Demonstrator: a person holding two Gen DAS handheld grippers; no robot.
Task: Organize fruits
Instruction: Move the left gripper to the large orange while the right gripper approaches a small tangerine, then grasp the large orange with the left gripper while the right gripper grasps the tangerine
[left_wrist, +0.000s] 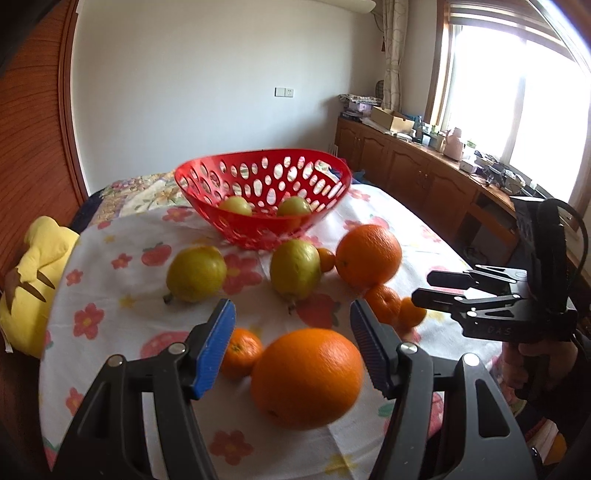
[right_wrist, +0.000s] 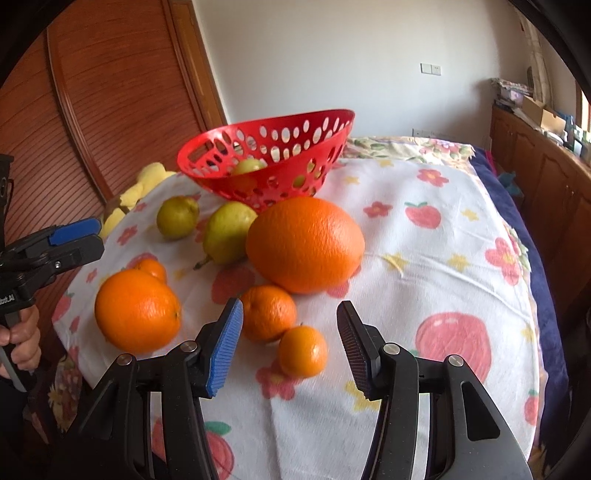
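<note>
- Hovering above the flowered cloth (left_wrist: 110, 266), the left gripper (left_wrist: 291, 343) has its jaws apart, touching nothing.
- Left of its blue left pad (left_wrist: 218, 347) and further out lies a green pear (left_wrist: 195, 273); a yellow plush toy (left_wrist: 33, 280) sits far off at the cloth's left edge.
- Just beside that pad's tip rests a small mandarin (left_wrist: 242, 352); a big orange (left_wrist: 306, 378) lies between the open jaws, beneath them, clear of both pads.
- Straight ahead lie a second pear (left_wrist: 295, 269) and, beyond it, the red basket (left_wrist: 229, 173) with two pears inside.
- Ahead and right sits another big orange (left_wrist: 369, 256), two mandarins at its foot.
- Further right, the right gripper (right_wrist: 290, 349), in a person's hand (left_wrist: 550, 362), also has its jaws parted and empty.
- From its own camera, one mandarin (right_wrist: 267, 312) lies close to its left pad and a smaller mandarin (right_wrist: 303, 350) sits between the jaws, untouched.
- Ahead of it lies the large orange (right_wrist: 304, 243); the basket stands behind that.
</note>
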